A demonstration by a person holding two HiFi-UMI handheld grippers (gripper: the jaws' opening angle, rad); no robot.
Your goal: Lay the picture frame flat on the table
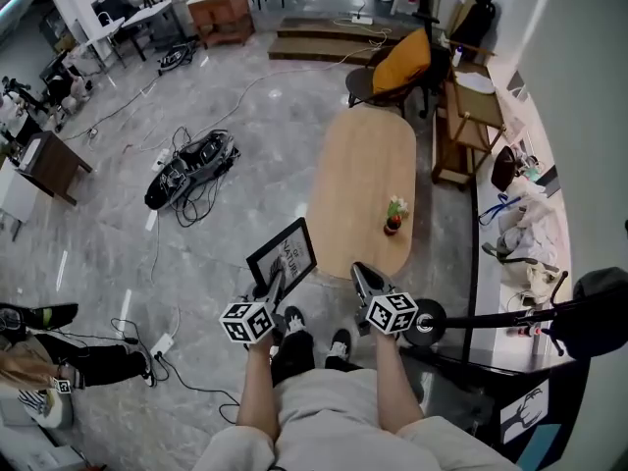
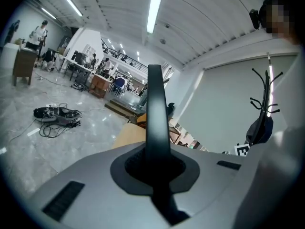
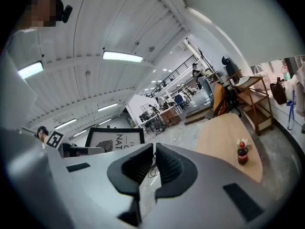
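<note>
The picture frame (image 1: 285,253), black-edged with a white print, is held off the floor, short of the near end of the oval wooden table (image 1: 358,184). My left gripper (image 1: 275,285) is shut on its lower edge. In the left gripper view the frame (image 2: 156,109) stands edge-on as a dark bar, gripped by the left gripper (image 2: 155,166). My right gripper (image 1: 361,273) hangs to the right of the frame, just before the table's near edge, shut with nothing in it. The right gripper view shows the right gripper (image 3: 153,163), the frame (image 3: 114,140) at its left and the table (image 3: 228,137) ahead.
A small dark bottle with flowers (image 1: 394,216) stands near the table's right edge. A heap of cables and gear (image 1: 191,165) lies on the floor at the left. A chair with an orange cushion (image 1: 397,67) and a wooden stand (image 1: 466,126) are beyond the table.
</note>
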